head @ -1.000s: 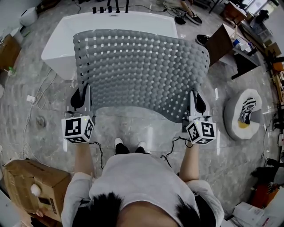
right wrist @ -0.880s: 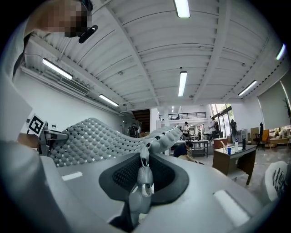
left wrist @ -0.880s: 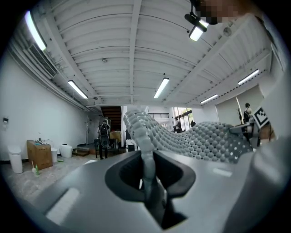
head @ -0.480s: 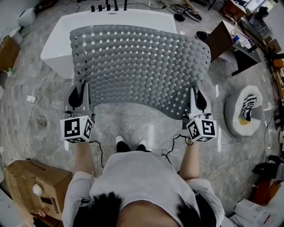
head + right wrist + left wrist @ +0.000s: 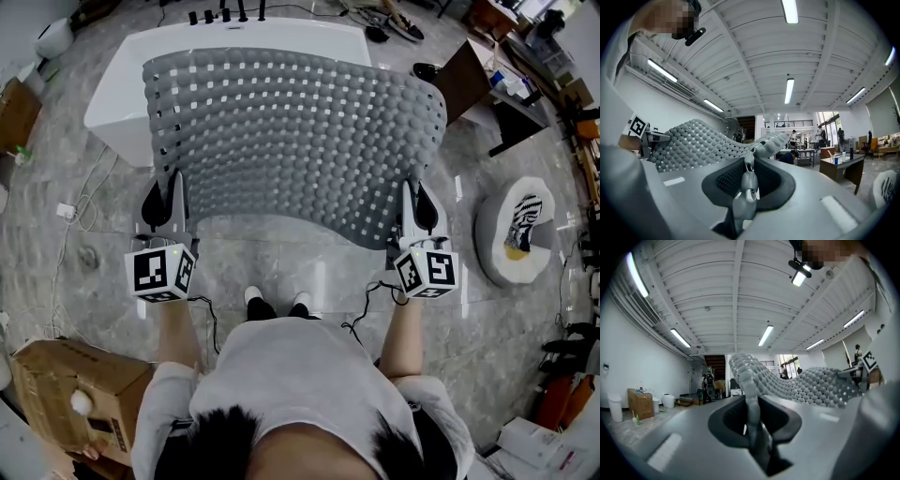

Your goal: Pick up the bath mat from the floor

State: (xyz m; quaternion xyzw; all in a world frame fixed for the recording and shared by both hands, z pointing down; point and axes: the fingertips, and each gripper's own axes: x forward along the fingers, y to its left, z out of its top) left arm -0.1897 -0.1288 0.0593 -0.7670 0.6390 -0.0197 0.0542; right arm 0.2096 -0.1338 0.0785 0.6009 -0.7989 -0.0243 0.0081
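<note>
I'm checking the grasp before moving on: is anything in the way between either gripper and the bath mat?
Nothing visible does. The left gripper and the right gripper each have their fingers clamped on a near corner of the bath mat, which is held spread off the floor.

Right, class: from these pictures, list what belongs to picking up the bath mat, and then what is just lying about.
Belongs to the job:
grey bath mat, held up and spread out
left gripper, shut on its near left corner
right gripper, shut on its near right corner

Just lying about:
white bathtub
cardboard box
dark table
round white cushion
</note>
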